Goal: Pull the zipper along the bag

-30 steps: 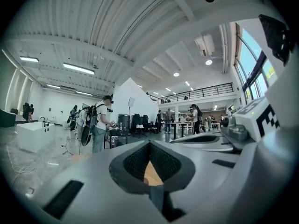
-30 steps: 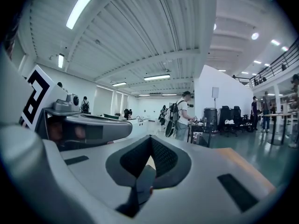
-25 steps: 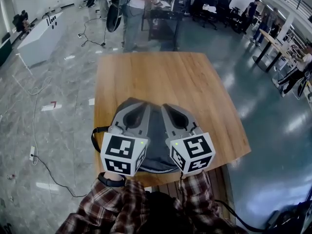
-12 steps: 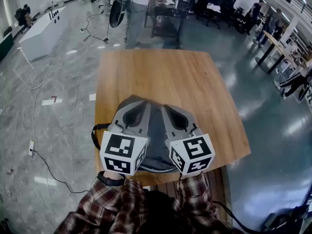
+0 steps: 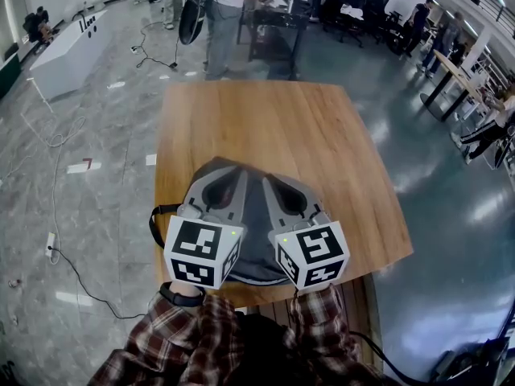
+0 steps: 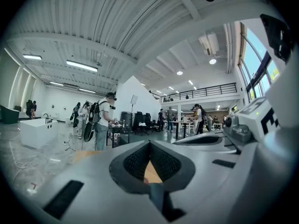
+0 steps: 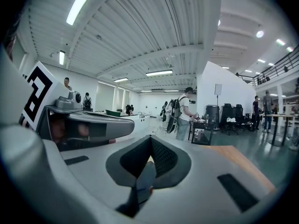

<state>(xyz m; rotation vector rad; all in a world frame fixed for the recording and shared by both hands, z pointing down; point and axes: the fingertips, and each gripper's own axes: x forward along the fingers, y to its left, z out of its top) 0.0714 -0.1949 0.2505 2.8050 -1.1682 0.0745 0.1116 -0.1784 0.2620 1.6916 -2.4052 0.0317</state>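
Observation:
A dark grey bag (image 5: 254, 219) lies at the near edge of the wooden table (image 5: 265, 127), with a black strap (image 5: 153, 222) hanging off its left side. Both grippers rest over it side by side and hide most of it. My left gripper (image 5: 228, 170) is shut, and in the left gripper view (image 6: 149, 144) a dark grey strip of the bag (image 6: 158, 202) is pinched between its jaws. My right gripper (image 5: 279, 178) is shut too, and in the right gripper view (image 7: 151, 140) a blue-grey tab (image 7: 142, 183), apparently the zipper pull, sits between its jaws.
The far half of the table is bare wood. Beyond its far edge a person (image 5: 219, 22) stands by a black cart (image 5: 272, 30). A white counter (image 5: 68, 55) and floor cables (image 5: 56, 215) lie to the left. The person's plaid sleeves (image 5: 201, 344) fill the bottom.
Both grippers keep their hold over the bag. The right one has edged slightly to the left.

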